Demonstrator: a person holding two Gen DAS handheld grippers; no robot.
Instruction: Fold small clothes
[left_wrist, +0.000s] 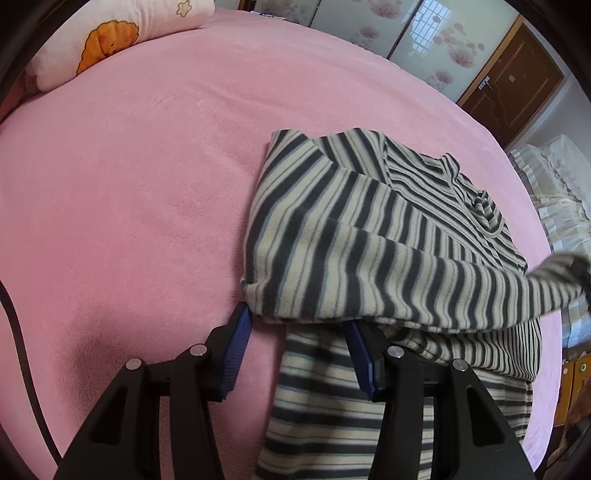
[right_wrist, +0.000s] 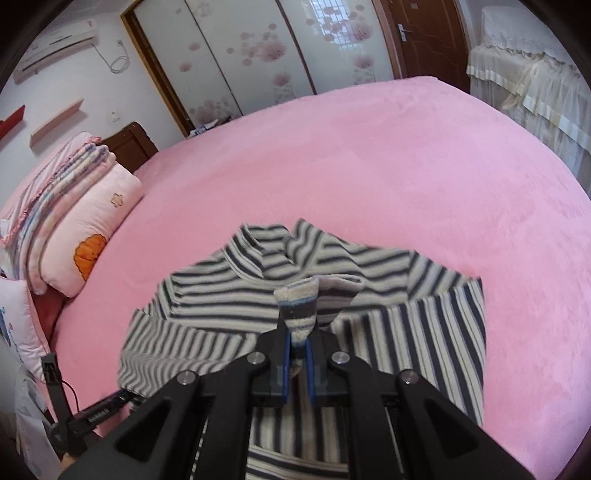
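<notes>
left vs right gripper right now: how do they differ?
The left gripper stands open; the right gripper is shut on a sleeve cuff. The left holds nothing, low beside the striped top; the right lifts the cuff above it. Both have blue pads.

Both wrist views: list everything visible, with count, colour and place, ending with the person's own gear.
Top: one, grey and cream striped, partly folded on the bed, one sleeve lifted.
Bed cover: one, pink, under the top.
Pillows: at least two, pale pink with an orange print, at the head of the bed.
Folded blanket: one, pink striped, on the pillows.
Wardrobe doors: white with pink flowers, behind the bed.
Door: one, brown, beside the wardrobe.
Air conditioner: one, white, on the wall.
Left gripper: black, blue fingers open at the top's edge.
Right gripper: black, fingers shut on the sleeve cuff.
</notes>
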